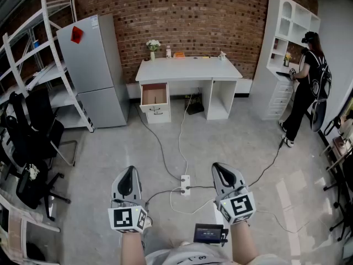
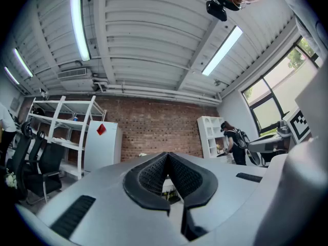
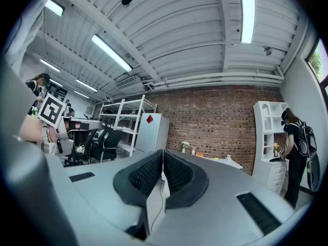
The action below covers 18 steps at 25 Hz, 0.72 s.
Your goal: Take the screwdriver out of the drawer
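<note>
Drawer (image 1: 154, 94) is hanging open under the white surface (image 1: 187, 69) far ahead; you are holding your left hand-held gripper (image 1: 128, 176) and right hand-held gripper (image 1: 223, 174) closed, gripping nothing.

Brick wall (image 1: 193, 15): red-brown, pale mortar lines; worktop (image 1: 187, 69) and shelf unit (image 1: 284, 43): white; open drawer (image 1: 154, 94): pale wood inside; refrigerator (image 1: 91, 65): silver-grey, with a red sticker (image 1: 76, 34) near its top edge; floor (image 1: 231, 142): mottled grey, crossed by pale cables (image 1: 180, 137); chairs (image 1: 33, 126): black; person's clothing (image 1: 309, 81): black; left gripper (image 1: 128, 175) and right gripper (image 1: 222, 170): light grey shells, black ribbed pads (image 2: 151, 176), marker cubes (image 1: 129, 218) patterned in black-and-white squares.
</note>
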{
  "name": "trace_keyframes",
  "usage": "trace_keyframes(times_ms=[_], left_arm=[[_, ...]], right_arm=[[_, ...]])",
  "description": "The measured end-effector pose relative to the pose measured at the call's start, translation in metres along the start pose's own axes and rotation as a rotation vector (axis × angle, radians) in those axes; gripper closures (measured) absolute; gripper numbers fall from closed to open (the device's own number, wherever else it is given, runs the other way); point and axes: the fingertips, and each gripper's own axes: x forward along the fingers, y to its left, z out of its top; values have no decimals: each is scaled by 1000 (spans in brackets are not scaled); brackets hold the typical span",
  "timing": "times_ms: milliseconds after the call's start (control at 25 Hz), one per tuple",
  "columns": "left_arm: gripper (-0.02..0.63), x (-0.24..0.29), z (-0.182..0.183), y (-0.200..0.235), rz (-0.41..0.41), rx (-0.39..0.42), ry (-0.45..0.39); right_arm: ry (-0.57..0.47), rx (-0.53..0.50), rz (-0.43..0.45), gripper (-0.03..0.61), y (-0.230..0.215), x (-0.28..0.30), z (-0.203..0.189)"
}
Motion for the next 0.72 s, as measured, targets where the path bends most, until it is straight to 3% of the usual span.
trace_keyframes(times_ms=[360,720], left_arm=[[606,40,-22,22,-24,-3,20],[606,144,-54,89,-64,-33,43]], right_arm=[[11,-2,17,557,2,45,-13],[7,19,-24,557,-15,160,-13]])
